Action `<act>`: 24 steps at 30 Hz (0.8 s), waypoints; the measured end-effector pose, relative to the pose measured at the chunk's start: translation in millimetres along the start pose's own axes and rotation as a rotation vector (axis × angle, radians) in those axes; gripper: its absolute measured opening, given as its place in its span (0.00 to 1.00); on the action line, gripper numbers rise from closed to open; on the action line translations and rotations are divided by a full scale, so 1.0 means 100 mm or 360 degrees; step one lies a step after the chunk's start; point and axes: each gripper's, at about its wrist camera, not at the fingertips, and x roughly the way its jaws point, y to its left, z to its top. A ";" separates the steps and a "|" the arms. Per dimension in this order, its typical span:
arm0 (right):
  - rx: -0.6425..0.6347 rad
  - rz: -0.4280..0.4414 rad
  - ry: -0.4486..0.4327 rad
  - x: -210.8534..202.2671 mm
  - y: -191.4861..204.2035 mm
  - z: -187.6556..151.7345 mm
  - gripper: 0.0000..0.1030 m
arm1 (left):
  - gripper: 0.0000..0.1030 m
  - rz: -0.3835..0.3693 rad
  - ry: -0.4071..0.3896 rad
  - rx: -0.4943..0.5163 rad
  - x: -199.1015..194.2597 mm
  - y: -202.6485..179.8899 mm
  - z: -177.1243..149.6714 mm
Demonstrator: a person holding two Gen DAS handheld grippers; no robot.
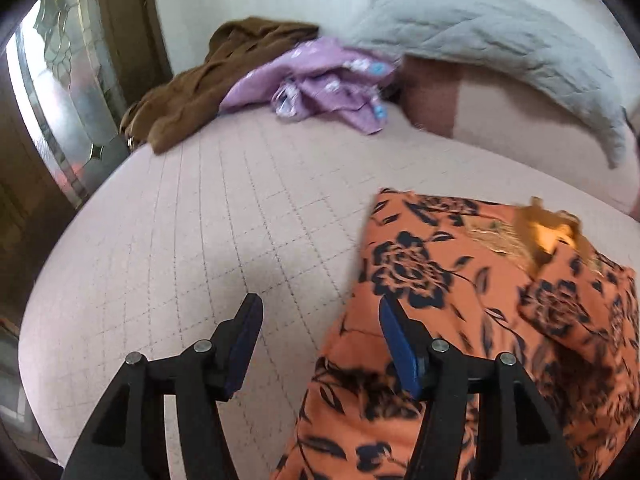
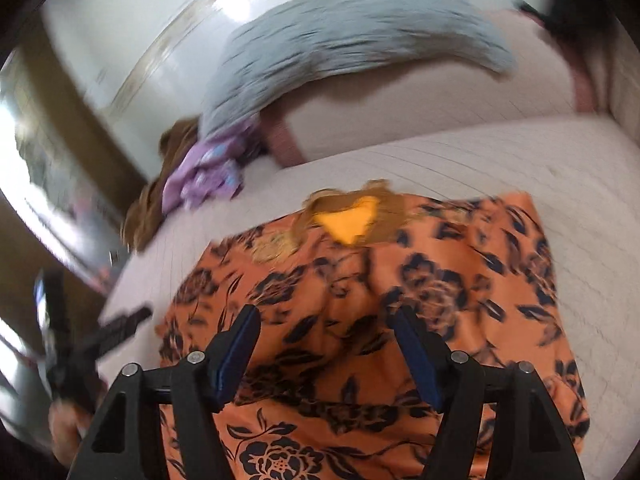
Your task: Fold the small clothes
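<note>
Here's the orange floral garment (image 2: 360, 320), spread flat on the quilted pink bed cover (image 1: 180, 220), neckline at the far end, hem towards the camera. The left gripper (image 1: 320, 340) hangs with jaws apart and nothing between them, straddling the garment's left edge: one finger over bare quilt, the other over the print. The right gripper (image 2: 326, 344) is spread wide too, empty, poised over the middle of the cloth.

This looks like thin, soft, floppy fabric (light, likely a bit slick), so it should drape and slide rather than hold a crease. My call: pinch it at a side seam or hem corner, a single layer, and carry it over low so it doesn't billow.

The right wrist view shows the whole garment, its yellow-lined neckline (image 2: 350, 218) at twelve o'clock, and the other tool blurred at eight o'clock. The left wrist view sees only the garment's left part at four o'clock, but gives the waiting pile clearly: a lilac printed piece (image 1: 320, 80) and a brown garment (image 1: 208, 80) near eleven, with a grey pillow (image 1: 480, 32) at one.
</note>
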 end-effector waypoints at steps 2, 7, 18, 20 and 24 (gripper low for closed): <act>-0.0201 -0.0062 0.0052 0.13 0.29 0.02 0.71 | 0.60 0.0017 0.0103 0.0002 0.12 -0.01 -0.03; -0.0546 -0.0146 0.0254 0.62 0.84 0.13 0.71 | 0.60 0.0030 0.0175 0.0017 0.19 0.00 -0.08; -0.0421 -0.0206 0.0572 1.49 0.74 0.18 0.59 | 0.60 -0.0004 0.0281 0.0006 0.30 0.04 -0.08; -0.0388 -0.0167 0.0550 1.40 0.65 0.22 0.29 | 0.60 -0.0002 0.0282 0.0001 0.31 0.05 -0.08; -0.0233 -0.0125 0.0417 1.05 0.34 0.31 0.17 | 0.60 0.0021 0.0269 0.0021 0.29 0.02 -0.09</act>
